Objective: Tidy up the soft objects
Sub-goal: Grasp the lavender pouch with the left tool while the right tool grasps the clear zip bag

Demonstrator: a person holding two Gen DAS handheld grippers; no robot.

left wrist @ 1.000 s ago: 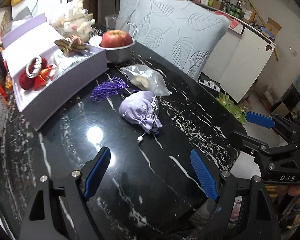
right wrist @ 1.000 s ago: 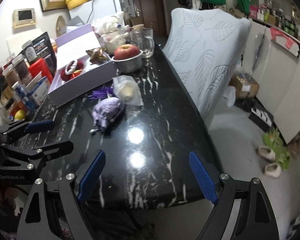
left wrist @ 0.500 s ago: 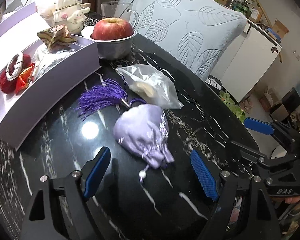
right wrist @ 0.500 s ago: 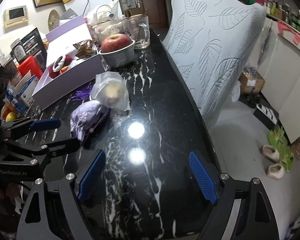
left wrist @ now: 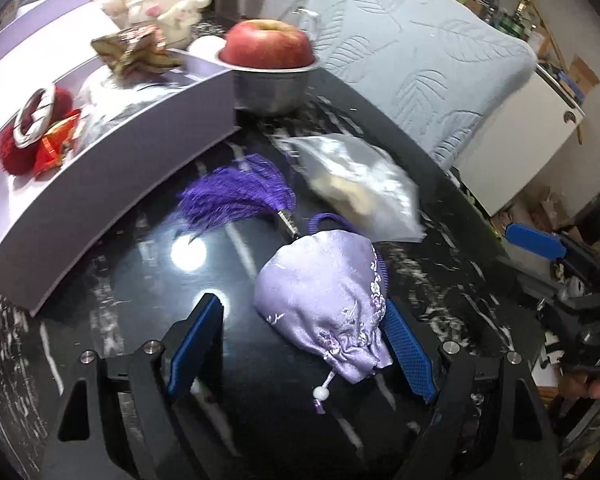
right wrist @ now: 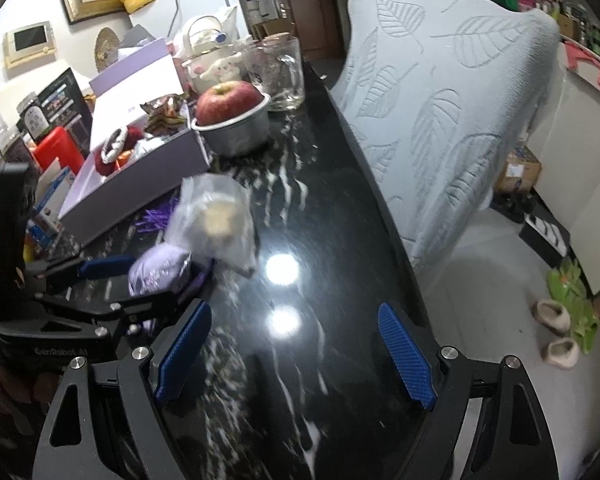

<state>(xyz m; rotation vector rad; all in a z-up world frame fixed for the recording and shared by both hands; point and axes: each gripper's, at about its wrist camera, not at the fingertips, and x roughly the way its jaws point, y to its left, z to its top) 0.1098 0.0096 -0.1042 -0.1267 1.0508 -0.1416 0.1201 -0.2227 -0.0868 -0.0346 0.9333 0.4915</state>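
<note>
Closing in on the lilac satin pouch [left wrist: 324, 296], the left gripper [left wrist: 300, 344] now has it between its wide-open jaws; a second ago the pouch sat well ahead at 12 o'clock, clear of the fingers. The right-hand pad looks to be touching or just beside the pouch's embroidered side, while the other pad stands apart from it with bare table between. Nothing is gripped yet. The pouch lies on the black marble table [left wrist: 100, 320], gathered neck and bead cord pointing to 6 o'clock, purple tassel [left wrist: 236, 196] trailing off at 11 o'clock toward the lavender box [left wrist: 112, 184].

The right gripper [right wrist: 296, 356] has also come forward over the table edge and hangs wide open with nothing between its jaws. The clear plastic bag [right wrist: 216, 220], something pale inside, has gone from far to near at its 11 o'clock, lying against the pouch's far end.

My read: approach is done for the left side, and the next step is a squeeze on the pouch; the right looks lined up for the bag. The box at 10 o'clock already holds a red tasselled ornament [left wrist: 32, 128], so it is the likely destination. Risks are the tassel snagging and slippery satin.
</note>
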